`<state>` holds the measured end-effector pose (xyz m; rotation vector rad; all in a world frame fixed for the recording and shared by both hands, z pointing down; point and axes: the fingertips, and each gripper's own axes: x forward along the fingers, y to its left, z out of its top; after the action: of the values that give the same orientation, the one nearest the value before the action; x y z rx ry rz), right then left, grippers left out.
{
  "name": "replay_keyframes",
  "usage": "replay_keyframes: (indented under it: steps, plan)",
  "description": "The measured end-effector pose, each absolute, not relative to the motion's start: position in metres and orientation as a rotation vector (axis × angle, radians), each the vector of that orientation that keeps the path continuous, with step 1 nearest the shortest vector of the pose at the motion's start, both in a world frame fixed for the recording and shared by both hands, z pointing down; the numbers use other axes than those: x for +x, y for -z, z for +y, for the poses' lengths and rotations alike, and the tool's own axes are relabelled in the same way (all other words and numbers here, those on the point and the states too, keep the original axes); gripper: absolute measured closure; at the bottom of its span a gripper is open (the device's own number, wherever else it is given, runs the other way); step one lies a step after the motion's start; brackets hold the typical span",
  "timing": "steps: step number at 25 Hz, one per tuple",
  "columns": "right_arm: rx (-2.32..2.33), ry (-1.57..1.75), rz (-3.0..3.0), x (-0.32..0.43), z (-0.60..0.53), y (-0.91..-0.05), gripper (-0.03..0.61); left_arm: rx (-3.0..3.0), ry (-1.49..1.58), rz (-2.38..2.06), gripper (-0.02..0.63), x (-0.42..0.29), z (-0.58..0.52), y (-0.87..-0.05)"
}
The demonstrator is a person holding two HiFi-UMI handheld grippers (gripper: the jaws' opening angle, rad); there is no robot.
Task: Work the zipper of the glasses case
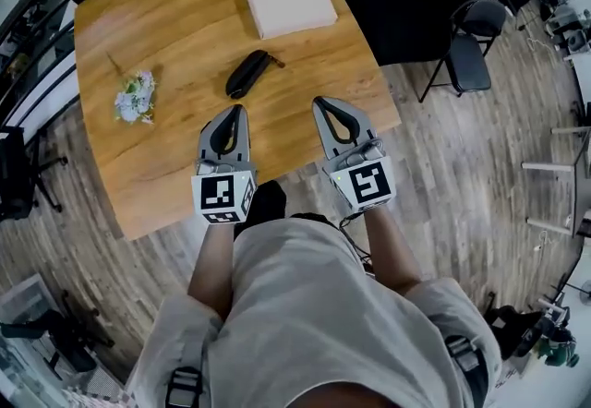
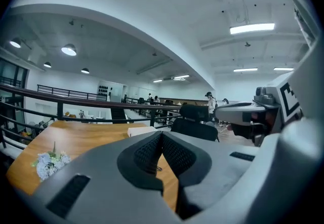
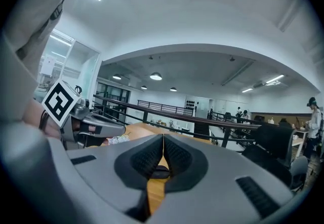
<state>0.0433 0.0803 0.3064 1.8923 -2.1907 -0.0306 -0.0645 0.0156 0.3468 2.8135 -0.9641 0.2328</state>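
Black glasses case (image 1: 247, 74) lies on wooden table (image 1: 175, 18).

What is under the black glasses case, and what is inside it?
The glasses case lies directly on the bare wooden table; nothing else shows under it. It looks closed, so its inside cannot be seen.

The left gripper (image 1: 236, 111) and right gripper (image 1: 325, 104) are held side by side, pointing far. Both are closed and empty.
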Motion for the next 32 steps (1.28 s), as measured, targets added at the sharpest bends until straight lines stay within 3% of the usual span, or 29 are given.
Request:
replay_keyframes:
  steps: [11, 21, 32]
  plan:
    - [1.583, -0.051, -2.204, 0.059, -0.008, -0.356, 0.552, 2.698, -0.360, -1.011, 0.591, -0.047, -0.056, -0.396]
    - [1.113, -0.058, -2.394, 0.064, -0.048, -0.414, 0.552, 2.397, -0.433, -1.391, 0.591, -0.047, -0.062, -0.444]
    - [0.512, 0.314, -2.314, 0.045, -0.063, -0.474, 0.551, 2.165, -0.490, -1.563, 0.591, -0.046, -0.031, -0.502]
